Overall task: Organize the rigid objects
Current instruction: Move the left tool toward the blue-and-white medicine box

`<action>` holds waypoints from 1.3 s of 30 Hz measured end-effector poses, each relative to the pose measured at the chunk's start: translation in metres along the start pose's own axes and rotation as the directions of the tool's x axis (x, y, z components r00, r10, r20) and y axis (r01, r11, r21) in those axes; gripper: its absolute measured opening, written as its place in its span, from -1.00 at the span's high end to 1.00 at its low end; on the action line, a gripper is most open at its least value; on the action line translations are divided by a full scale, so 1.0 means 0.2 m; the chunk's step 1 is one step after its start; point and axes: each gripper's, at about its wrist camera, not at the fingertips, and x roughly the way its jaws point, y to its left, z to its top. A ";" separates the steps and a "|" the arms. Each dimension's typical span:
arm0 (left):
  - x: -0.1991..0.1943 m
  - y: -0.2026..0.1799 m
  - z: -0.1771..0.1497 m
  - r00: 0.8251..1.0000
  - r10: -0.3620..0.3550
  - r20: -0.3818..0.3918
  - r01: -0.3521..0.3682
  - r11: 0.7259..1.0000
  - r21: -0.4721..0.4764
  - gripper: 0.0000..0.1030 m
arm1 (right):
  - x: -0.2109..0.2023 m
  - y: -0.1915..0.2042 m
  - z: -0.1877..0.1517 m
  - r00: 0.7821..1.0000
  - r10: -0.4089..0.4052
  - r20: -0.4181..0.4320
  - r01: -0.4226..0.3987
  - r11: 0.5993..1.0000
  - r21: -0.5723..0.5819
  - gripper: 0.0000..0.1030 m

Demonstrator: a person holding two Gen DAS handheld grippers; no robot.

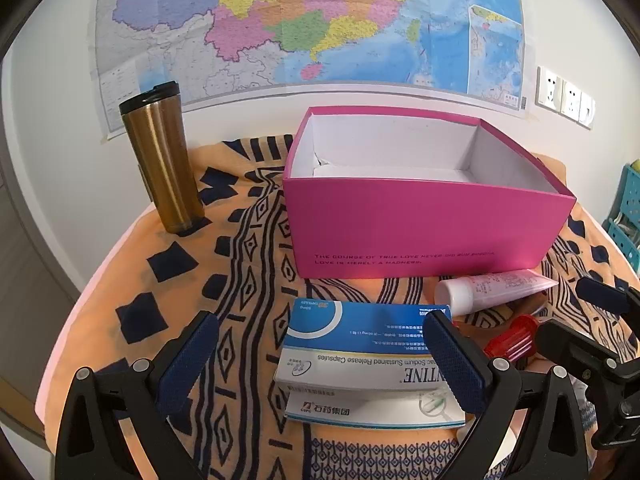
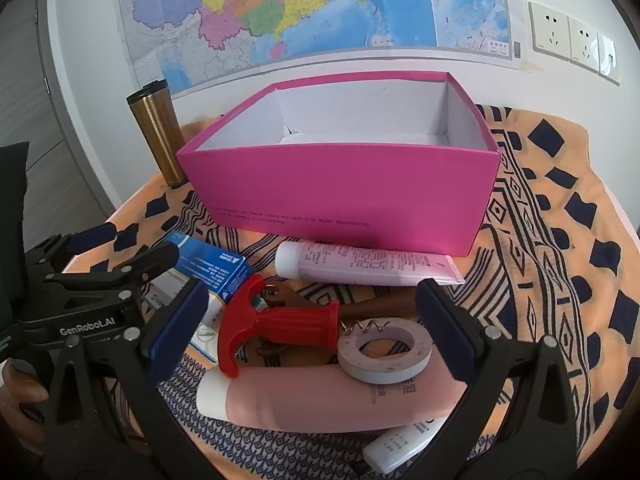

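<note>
An open pink box (image 1: 424, 228) (image 2: 348, 196) stands on the patterned cloth, empty inside. In front of it lie a blue-and-white medicine box (image 1: 360, 344) (image 2: 212, 268), a pink-and-white tube (image 1: 492, 288) (image 2: 368, 264), a red-handled corkscrew (image 2: 280, 328) (image 1: 512, 340), a tape roll (image 2: 384, 348), a large pink tube (image 2: 320, 396) and a white remote-like item (image 2: 400, 444). My left gripper (image 1: 324, 360) is open, its fingers either side of the medicine box. My right gripper (image 2: 312, 328) is open over the corkscrew and tape roll.
A bronze travel mug (image 1: 160, 160) (image 2: 158, 132) stands left of the pink box. A map and wall sockets (image 2: 568, 36) are on the wall behind. A teal crate (image 1: 628, 216) sits at the right edge. The cloth-covered table (image 2: 580, 216) ends close on both sides.
</note>
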 end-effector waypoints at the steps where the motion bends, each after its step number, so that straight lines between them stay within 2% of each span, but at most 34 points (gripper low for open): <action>1: 0.00 0.00 0.00 1.000 0.000 -0.001 0.000 1.000 -0.001 -1.00 | 0.00 0.00 0.00 1.000 0.003 0.000 -0.003 1.000 0.002 -1.00; 14: 0.02 0.00 0.00 1.000 -0.010 -0.010 0.010 1.000 0.005 -1.00 | 0.03 0.00 0.02 0.999 0.046 -0.010 -0.046 0.999 0.008 -1.00; 22: 0.02 0.05 0.00 1.000 -0.022 -0.010 0.022 1.000 0.005 -1.00 | 0.07 0.01 0.02 0.994 0.104 -0.033 -0.103 0.994 0.027 -0.99; 28: 0.03 0.12 0.01 0.999 -0.047 -0.023 0.047 0.999 0.015 -1.00 | 0.11 0.02 0.04 0.984 0.167 -0.059 -0.165 0.985 0.039 -0.81; 31: 0.04 0.13 0.01 0.997 -0.072 -0.029 0.073 0.997 0.037 -0.93 | 0.14 0.04 0.05 0.978 0.194 -0.080 -0.192 0.981 0.036 -0.71; 33: 0.05 0.13 0.02 0.995 -0.089 -0.041 0.091 0.995 0.043 -0.80 | 0.16 0.05 0.05 0.974 0.210 -0.089 -0.208 0.978 0.028 -0.69; 35: 0.06 0.13 0.02 0.991 -0.120 -0.066 0.123 0.991 0.043 -0.72 | 0.18 0.07 0.05 0.968 0.229 -0.101 -0.229 0.973 0.016 -0.52; 39: 0.07 0.14 0.01 0.982 -0.164 -0.089 0.169 0.985 0.045 -0.57 | 0.20 0.12 0.05 0.959 0.254 -0.124 -0.256 0.967 -0.006 -0.38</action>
